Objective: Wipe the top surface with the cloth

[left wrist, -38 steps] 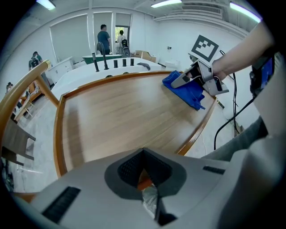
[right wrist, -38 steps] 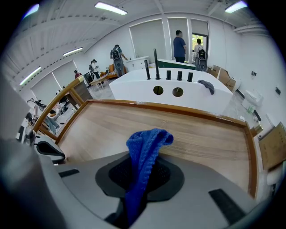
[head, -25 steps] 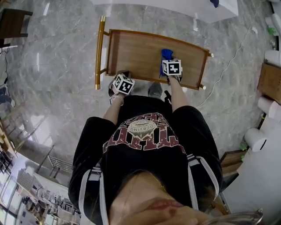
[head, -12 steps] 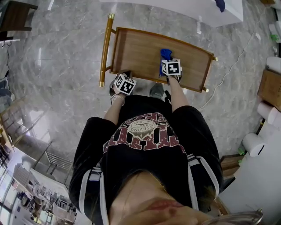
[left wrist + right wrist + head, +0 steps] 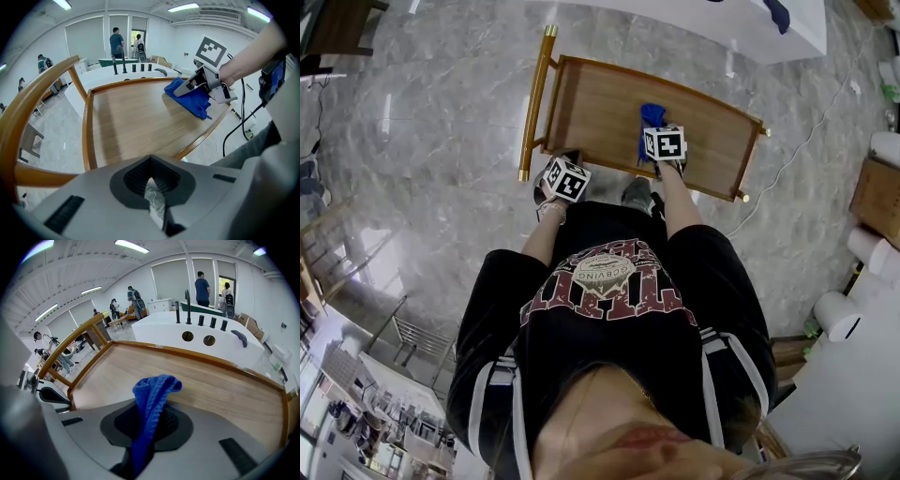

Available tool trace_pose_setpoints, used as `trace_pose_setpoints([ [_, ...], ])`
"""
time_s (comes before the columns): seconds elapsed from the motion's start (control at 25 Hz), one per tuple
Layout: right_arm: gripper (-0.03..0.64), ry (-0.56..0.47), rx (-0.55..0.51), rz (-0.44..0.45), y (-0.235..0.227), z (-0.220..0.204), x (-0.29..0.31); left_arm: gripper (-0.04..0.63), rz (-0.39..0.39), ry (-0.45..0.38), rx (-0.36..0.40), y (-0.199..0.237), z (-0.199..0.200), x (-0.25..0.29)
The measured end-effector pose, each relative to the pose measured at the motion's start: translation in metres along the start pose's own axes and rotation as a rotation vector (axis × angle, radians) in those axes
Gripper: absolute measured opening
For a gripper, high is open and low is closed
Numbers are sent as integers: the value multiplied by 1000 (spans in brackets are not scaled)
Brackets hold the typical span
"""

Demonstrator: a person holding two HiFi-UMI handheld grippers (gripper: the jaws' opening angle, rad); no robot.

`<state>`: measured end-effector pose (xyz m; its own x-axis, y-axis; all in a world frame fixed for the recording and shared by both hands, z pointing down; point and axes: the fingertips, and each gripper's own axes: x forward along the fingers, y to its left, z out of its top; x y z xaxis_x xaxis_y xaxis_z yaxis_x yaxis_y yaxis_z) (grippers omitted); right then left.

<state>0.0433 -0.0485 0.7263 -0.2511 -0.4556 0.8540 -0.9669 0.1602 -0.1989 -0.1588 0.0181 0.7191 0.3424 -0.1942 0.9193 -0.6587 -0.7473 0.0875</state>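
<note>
I judge the wiping step is in hand: my right tool (image 5: pixel 150 420) is clenched on the blue cloth (image 5: pixel 154 387), and next I sweep it leftward across the bare table (image 5: pixel 215 390).

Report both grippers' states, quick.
Left gripper: closed, fingers hold nothing.
Right gripper: closed on the blue cloth.
</note>
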Motion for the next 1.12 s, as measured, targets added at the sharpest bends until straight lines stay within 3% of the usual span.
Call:
trace_pose_setpoints([
  [1.12,55,12,-88,83,50,24,27,48,40,-16,-33,19,-17,-11],
])
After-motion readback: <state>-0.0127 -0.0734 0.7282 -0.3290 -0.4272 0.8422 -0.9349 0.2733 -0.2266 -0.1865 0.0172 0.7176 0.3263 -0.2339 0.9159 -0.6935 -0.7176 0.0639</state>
